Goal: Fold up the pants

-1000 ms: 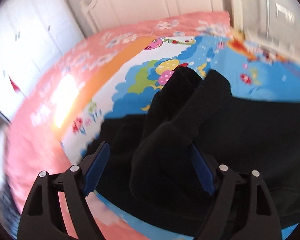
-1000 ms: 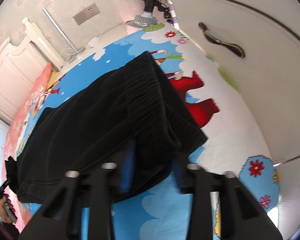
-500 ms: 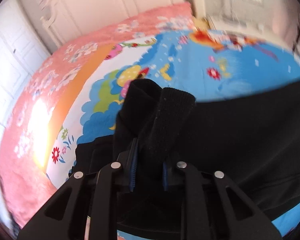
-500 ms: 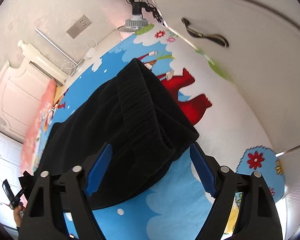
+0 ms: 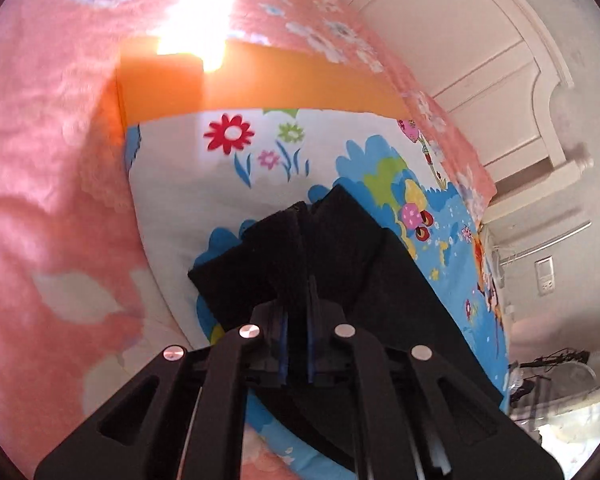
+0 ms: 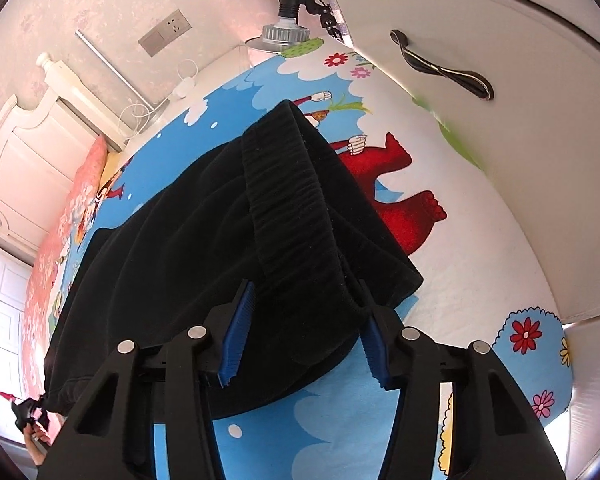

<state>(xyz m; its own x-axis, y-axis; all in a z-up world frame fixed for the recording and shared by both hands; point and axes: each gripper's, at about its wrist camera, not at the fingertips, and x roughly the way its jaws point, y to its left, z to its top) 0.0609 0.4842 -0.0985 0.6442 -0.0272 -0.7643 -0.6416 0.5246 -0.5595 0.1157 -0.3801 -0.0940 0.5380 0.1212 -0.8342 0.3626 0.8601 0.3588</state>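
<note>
Left wrist view, one pants [image 5: 340, 248], two hand-held grippers, left [image 5: 296, 312] clamped, right [image 6: 300, 320] apart.

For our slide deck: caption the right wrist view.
Open right gripper straddles the waistband of black pants on a cartoon sheet.

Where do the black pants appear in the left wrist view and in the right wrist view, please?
Left wrist view: the black pants fill the lower centre, one end pinched in the shut left gripper.
Right wrist view: they spread across the centre, elastic waistband between the open right gripper's fingers.
Shared landmark: the cartoon-print sheet beneath them.
</note>
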